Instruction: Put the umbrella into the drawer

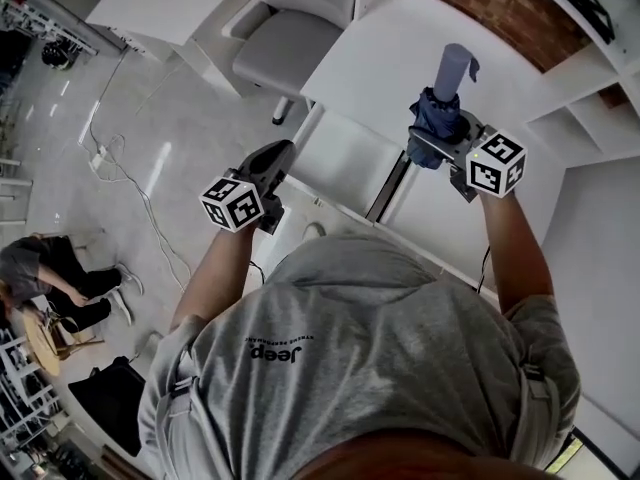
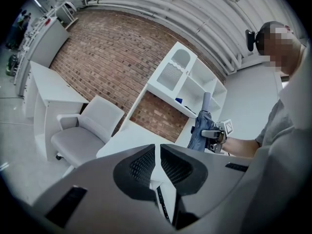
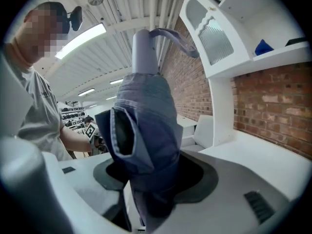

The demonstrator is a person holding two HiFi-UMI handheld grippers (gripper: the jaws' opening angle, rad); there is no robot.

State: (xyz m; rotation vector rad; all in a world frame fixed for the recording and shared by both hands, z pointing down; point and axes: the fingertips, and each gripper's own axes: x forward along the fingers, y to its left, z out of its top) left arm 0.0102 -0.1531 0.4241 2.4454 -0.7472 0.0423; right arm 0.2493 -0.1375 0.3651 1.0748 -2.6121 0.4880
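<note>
The right gripper (image 1: 428, 148) clamped the folded umbrella (image 1: 441, 108) between its fingers (handle poking up above them); the left gripper (image 1: 274, 156) had its fingers together, empty.

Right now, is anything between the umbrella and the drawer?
Nothing visible is. The umbrella stands upright in the right tongs above the desk. Whether the drawer is open cannot be told.

Grey short-sleeved T-shirt (image 1: 380, 348) with dark lettering — left gripper (image 2: 157, 151) and right gripper (image 3: 148, 179) grey, with black-and-white marker cubes (image 1: 232, 204).
</note>
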